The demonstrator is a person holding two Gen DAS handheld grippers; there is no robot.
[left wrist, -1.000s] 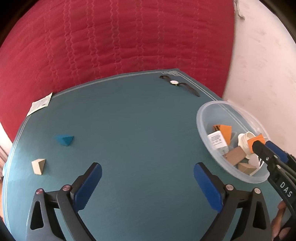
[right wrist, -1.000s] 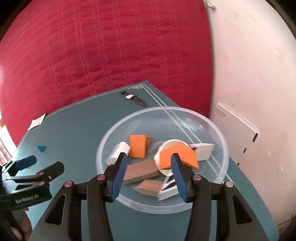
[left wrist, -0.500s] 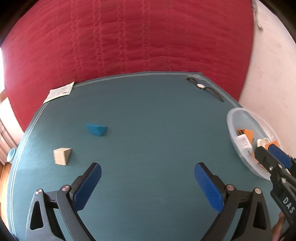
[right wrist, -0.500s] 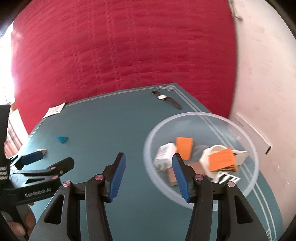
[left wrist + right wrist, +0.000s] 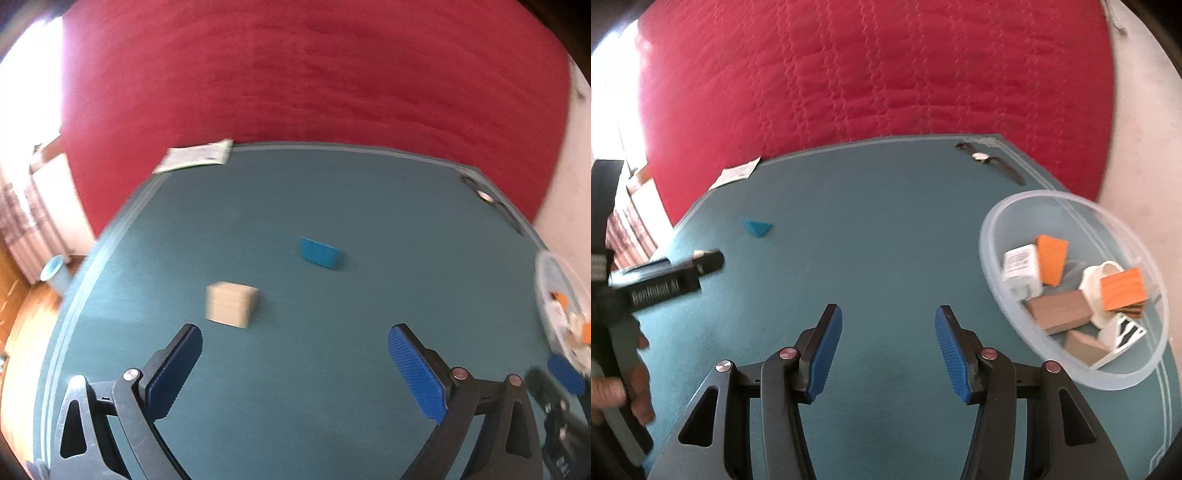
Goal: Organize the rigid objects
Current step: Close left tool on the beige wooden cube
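Both grippers were empty, fingers apart: the left gripper [image 5: 294, 363] faced the beige block [image 5: 231, 305] and blue block [image 5: 319, 252] loose on the desk [image 5: 388, 206], likely bound for the bowl [image 5: 1004, 218] beside the right gripper [image 5: 888, 345].

Daylight flared white at the left of the red quilt [image 5: 314, 74], washing that edge out. The left view was motion-smeared throughout; fisheye bending curved the quilt's borders.

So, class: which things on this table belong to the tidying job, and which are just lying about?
Job: clear bowl of blocks, beige block, blue block, left gripper, right gripper.
Lying about: wristwatch, paper slip.
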